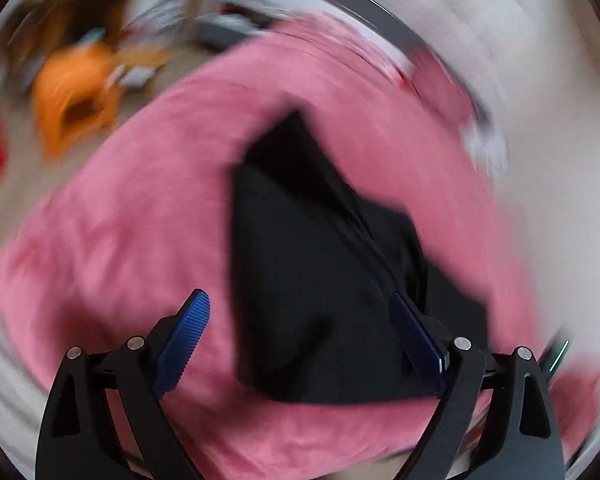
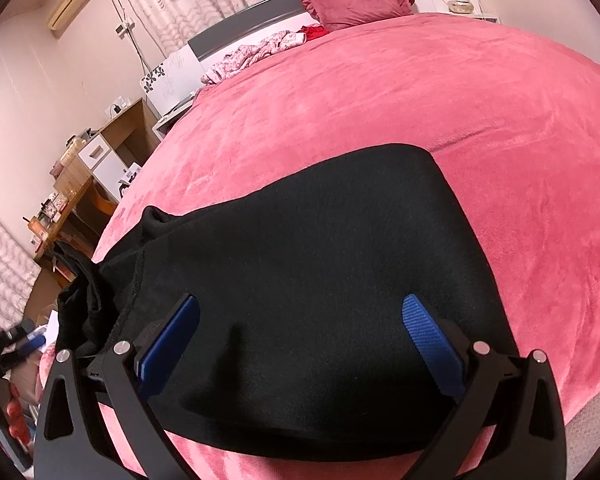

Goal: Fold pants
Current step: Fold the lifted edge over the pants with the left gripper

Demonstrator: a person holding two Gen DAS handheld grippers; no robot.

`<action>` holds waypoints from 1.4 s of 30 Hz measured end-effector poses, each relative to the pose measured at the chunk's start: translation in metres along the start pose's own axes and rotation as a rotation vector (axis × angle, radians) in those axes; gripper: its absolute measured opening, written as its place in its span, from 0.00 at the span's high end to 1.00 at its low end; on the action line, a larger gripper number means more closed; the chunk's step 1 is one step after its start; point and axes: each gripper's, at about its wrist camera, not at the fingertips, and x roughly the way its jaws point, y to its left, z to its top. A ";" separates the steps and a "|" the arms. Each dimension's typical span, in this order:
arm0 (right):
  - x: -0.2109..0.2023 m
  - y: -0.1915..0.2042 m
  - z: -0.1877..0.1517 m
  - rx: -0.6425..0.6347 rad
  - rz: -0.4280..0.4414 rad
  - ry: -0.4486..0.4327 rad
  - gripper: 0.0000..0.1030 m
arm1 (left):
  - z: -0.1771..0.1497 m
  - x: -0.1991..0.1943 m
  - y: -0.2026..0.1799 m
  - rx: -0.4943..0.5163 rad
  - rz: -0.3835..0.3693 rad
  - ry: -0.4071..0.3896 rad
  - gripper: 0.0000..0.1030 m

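Observation:
Black pants [image 2: 300, 240] lie folded on a pink bedspread [image 2: 380, 100] near the bed's front edge. One bunched end [image 2: 80, 300] hangs over the left side. My right gripper [image 2: 300, 308] is open just above the pants, its blue pads apart with nothing pressed between them. The left wrist view is blurred. There the pants [image 1: 308, 260] show as a dark angular shape on the bedspread [image 1: 120, 220]. My left gripper [image 1: 300, 304] hangs open over their near edge, gripping nothing. A hand [image 2: 12, 412] shows at the left edge of the right wrist view.
A dark pink pillow [image 2: 356, 4] lies at the headboard, with crumpled patterned cloth [image 2: 252, 54] and a red cloth [image 2: 314, 32] beside it. A cluttered wooden desk [image 2: 80, 184] stands left of the bed. A blurred orange object [image 1: 76, 96] lies on the floor.

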 end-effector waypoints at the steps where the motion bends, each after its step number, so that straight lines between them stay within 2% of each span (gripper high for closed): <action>1: 0.000 -0.001 0.000 -0.002 -0.002 0.001 0.02 | -0.001 0.004 -0.018 0.106 0.029 0.013 0.13; 3: 0.000 0.000 0.001 -0.005 -0.004 0.003 0.02 | -0.010 0.018 -0.059 0.331 0.082 0.026 0.13; 6: 0.000 0.000 0.001 -0.004 -0.003 0.002 0.02 | -0.019 0.043 -0.086 0.489 0.141 0.048 0.13; 7: 0.000 0.000 0.001 -0.005 -0.003 0.003 0.02 | -0.022 0.058 -0.091 0.534 0.191 0.070 0.13; 9: 0.000 0.000 0.001 -0.005 -0.003 0.002 0.02 | -0.023 0.073 -0.092 0.560 0.303 0.086 0.13; 11: 0.001 0.000 0.000 -0.005 -0.003 0.002 0.02 | -0.022 0.085 -0.087 0.549 0.360 0.079 0.13; 12: 0.001 0.000 0.000 -0.005 -0.003 0.002 0.02 | -0.023 0.086 -0.085 0.541 0.374 0.070 0.18; 13: 0.001 0.000 0.000 -0.004 -0.003 0.002 0.02 | -0.020 0.085 -0.080 0.517 0.366 0.048 0.36; 14: 0.001 0.000 0.000 -0.004 -0.003 0.002 0.02 | -0.016 0.081 -0.075 0.478 0.328 0.038 0.47; 16: 0.000 0.001 0.001 -0.001 0.000 0.001 0.02 | -0.009 0.069 -0.062 0.381 0.276 0.022 0.79; 20: -0.002 0.001 0.002 0.005 0.006 -0.001 0.02 | 0.011 0.034 -0.043 0.210 0.176 -0.054 0.86; 24: -0.005 0.000 0.002 0.017 0.020 -0.006 0.02 | 0.024 0.000 -0.047 0.110 0.066 -0.140 0.86; 26: -0.012 -0.004 0.005 0.051 0.054 -0.023 0.02 | 0.037 -0.011 -0.058 0.082 -0.002 -0.172 0.86; 29: -0.026 -0.017 0.011 0.128 0.082 -0.052 0.02 | 0.050 -0.021 -0.093 0.135 -0.089 -0.206 0.86; 35: -0.074 -0.062 0.033 0.244 0.024 -0.194 0.02 | 0.053 -0.024 -0.186 0.306 -0.301 -0.214 0.86; 38: -0.094 -0.084 0.037 0.324 -0.013 -0.241 0.02 | 0.043 -0.007 -0.230 0.402 -0.370 -0.170 0.86; 42: -0.113 -0.108 0.033 0.406 -0.061 -0.283 0.02 | 0.006 0.037 -0.278 0.521 -0.425 -0.044 0.86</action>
